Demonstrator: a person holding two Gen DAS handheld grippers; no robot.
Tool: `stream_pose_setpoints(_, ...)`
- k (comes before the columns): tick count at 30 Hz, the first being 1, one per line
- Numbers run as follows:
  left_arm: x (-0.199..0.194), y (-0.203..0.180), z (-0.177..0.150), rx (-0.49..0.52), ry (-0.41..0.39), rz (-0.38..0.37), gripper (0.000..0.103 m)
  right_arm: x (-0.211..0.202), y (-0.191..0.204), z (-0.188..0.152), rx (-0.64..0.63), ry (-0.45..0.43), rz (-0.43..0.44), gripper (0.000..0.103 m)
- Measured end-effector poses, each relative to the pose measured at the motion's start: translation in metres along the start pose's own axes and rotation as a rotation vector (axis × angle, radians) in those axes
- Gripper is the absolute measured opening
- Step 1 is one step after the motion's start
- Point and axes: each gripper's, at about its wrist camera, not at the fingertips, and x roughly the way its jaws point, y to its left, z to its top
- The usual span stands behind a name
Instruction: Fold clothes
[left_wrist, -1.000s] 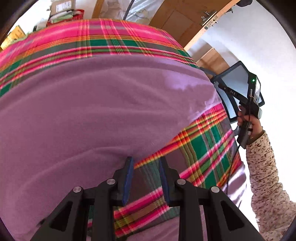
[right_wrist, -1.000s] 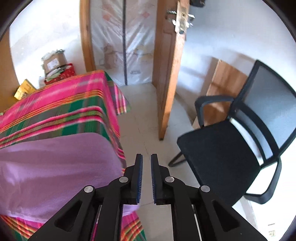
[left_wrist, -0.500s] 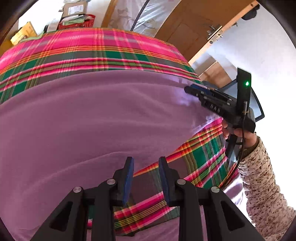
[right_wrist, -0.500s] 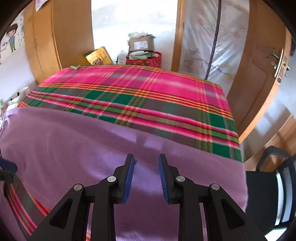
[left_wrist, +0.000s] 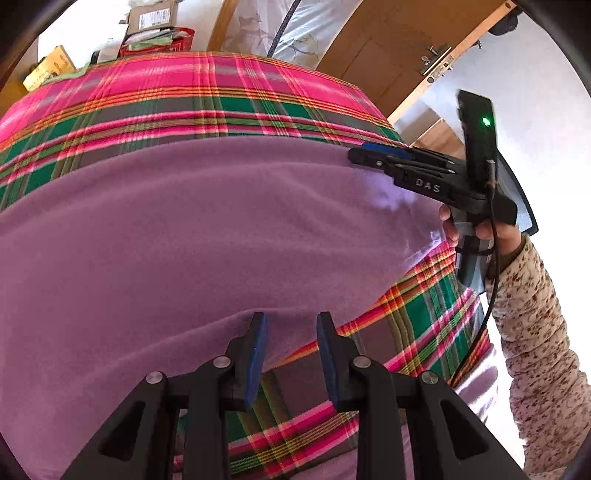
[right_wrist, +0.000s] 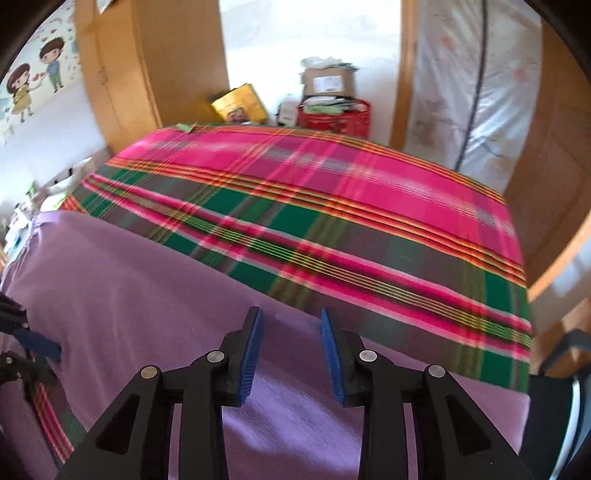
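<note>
One purple garment of soft, matte, fleece-like cloth is spread flat over the near part of a table covered by one plaid cloth, woven in pink, green and grey bands with thin orange and yellow lines. The garment's far edge is seen running straight across the plaid, and a curved near edge is seen at the left gripper. That gripper's two black fingers with blue ribbed pads are held apart, with the garment's edge lying between and below them; whether the pads touch it cannot be told. The right gripper, of the same build, is seen over the garment's far right corner, its jaws opening and nothing clamped between them. In the left wrist view it is gripped by a hand in a floral-printed sleeve. Behind the table, one red basket and one cardboard box are seen.
</note>
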Motion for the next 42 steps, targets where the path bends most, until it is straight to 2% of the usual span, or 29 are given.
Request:
stream_pose_setpoints(4, 0.002, 0.004, 0.001, -0.009, 0.010, -0.009, 0.028, 0.016, 0.009, 0.011, -0.046, 0.032, 0.010, 0.034)
stream_pose_setpoints(11, 0.003, 0.007, 0.000, -0.020, 0.010, -0.034, 0.028, 0.016, 0.009, 0.011, -0.062, 0.050, 0.099, 0.036)
stream_pose_setpoints(15, 0.002, 0.009, -0.001, -0.032, 0.010, -0.048, 0.028, 0.017, 0.013, 0.013, -0.079, 0.069, 0.086, 0.036)
stream_pose_setpoints(19, 0.001, 0.009, -0.001, -0.032, 0.008, -0.055, 0.028, 0.019, 0.020, 0.016, -0.098, 0.092, 0.095, 0.018)
stream_pose_setpoints(20, 0.001, 0.009, -0.001, -0.033, 0.007, -0.055, 0.028, 0.019, 0.024, 0.016, -0.113, 0.093, 0.093, 0.008)
stream_pose_setpoints(24, 0.001, 0.009, -0.003, -0.023, 0.002, -0.053, 0.028, 0.017, 0.028, 0.018, -0.123, 0.060, 0.013, 0.004)
stream_pose_setpoints(27, 0.000, 0.009, -0.005, -0.018, -0.003, -0.062, 0.028, 0.018, 0.023, 0.022, -0.075, 0.036, -0.041, 0.004)
stream_pose_setpoints(30, 0.000, 0.011, -0.005, -0.026, -0.003, -0.073, 0.028, 0.026, 0.026, 0.025, -0.086, 0.049, -0.079, 0.004)
stream_pose_setpoints(35, 0.000, 0.010, -0.005, -0.025, -0.003, -0.071, 0.028, 0.026, 0.024, 0.024, -0.073, 0.037, -0.090, 0.005)
stream_pose_setpoints(37, -0.002, 0.010, -0.005, -0.033, 0.004, -0.070, 0.028, 0.025, 0.021, 0.023, -0.041, 0.031, -0.105, 0.015)
stream_pose_setpoints(38, -0.003, 0.011, -0.005, -0.044, 0.012, -0.075, 0.028, 0.025, 0.019, 0.022, -0.024, 0.029, -0.121, 0.026)
stream_pose_setpoints(39, -0.005, 0.012, -0.006, -0.049, 0.018, -0.077, 0.028, 0.023, 0.018, 0.021, -0.008, 0.027, -0.143, 0.031)
stream_pose_setpoints(42, -0.016, 0.020, -0.011, -0.073, 0.003, -0.058, 0.028, 0.012, 0.023, 0.016, 0.012, 0.011, -0.182, 0.031)
